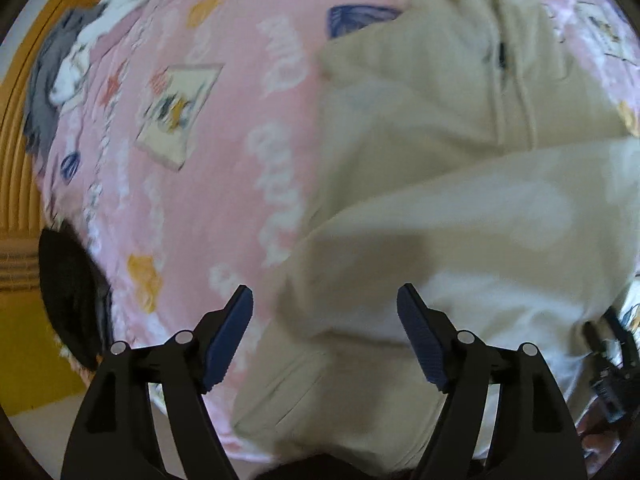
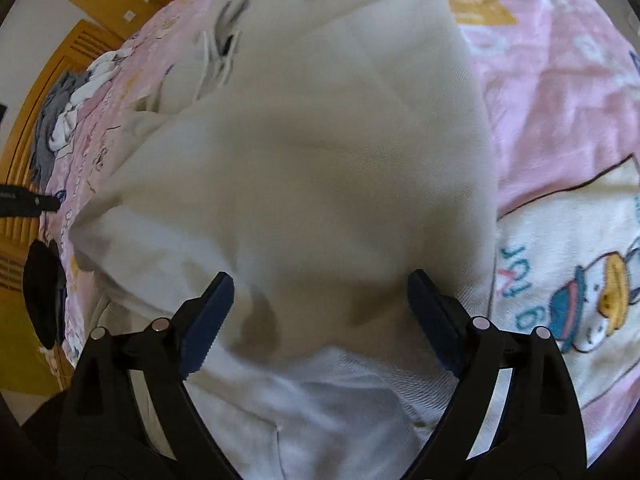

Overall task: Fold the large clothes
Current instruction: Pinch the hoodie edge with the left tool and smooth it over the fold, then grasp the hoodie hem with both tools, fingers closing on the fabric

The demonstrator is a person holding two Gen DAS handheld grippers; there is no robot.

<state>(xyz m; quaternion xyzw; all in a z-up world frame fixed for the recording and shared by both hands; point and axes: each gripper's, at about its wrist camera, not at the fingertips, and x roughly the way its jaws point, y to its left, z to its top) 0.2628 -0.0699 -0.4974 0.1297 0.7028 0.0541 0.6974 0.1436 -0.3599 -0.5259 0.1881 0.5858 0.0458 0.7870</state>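
A large cream garment (image 1: pixel 460 184) lies partly folded on a pink cartoon-print bedspread (image 1: pixel 224 160). It fills the middle of the right wrist view (image 2: pixel 320 168), with a folded layer on top. My left gripper (image 1: pixel 325 300) is open and empty, hovering over the garment's near left edge. My right gripper (image 2: pixel 320 284) is open and empty, just above the cream fabric. The other gripper shows at the right edge of the left wrist view (image 1: pixel 616 364).
A pile of grey and white clothes (image 1: pixel 68 64) lies at the far left edge of the bed, also in the right wrist view (image 2: pixel 64 116). A black object (image 1: pixel 72 296) sits at the bed's left side. Wooden cabinets (image 2: pixel 80 52) stand behind.
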